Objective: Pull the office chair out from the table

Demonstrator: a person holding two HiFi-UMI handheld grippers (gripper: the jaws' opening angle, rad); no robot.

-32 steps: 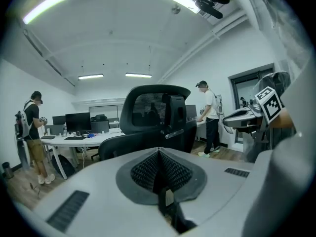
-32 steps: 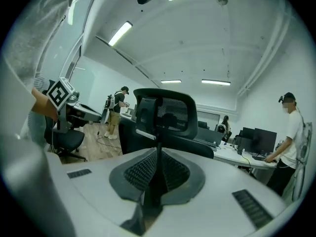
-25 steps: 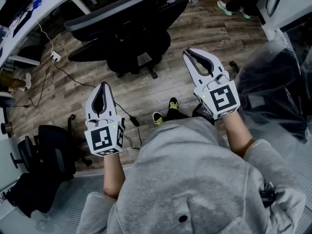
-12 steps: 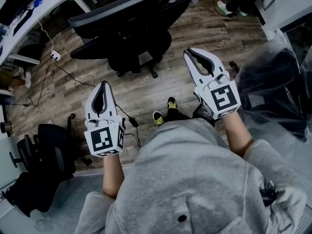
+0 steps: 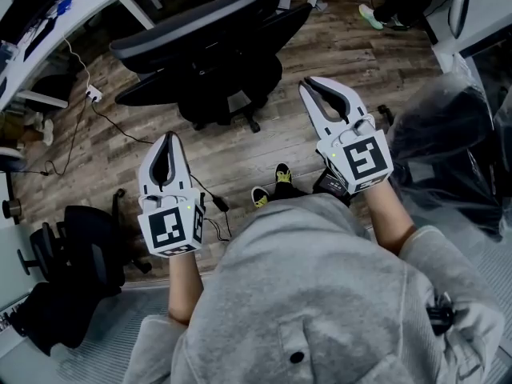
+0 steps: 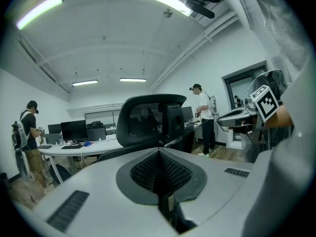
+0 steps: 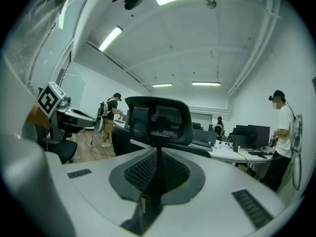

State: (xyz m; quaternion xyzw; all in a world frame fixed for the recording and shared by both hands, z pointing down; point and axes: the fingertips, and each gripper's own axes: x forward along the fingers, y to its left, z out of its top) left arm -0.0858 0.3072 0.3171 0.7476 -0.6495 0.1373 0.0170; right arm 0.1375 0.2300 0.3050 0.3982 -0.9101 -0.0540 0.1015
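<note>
Facing the office chair (image 5: 228, 66), partly cut off above, left hand-held gripper (image 5: 168, 138) and right hand-held gripper (image 5: 310, 85) both stay-free: closed, empty.

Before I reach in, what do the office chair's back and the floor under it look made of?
Chair back: dark mesh in a matte, plastic-looking frame; light shows through the weave.
Floor: matte wood-look planks with visible grain and seams; I cannot tell whether it is real wood or laminate.
</note>
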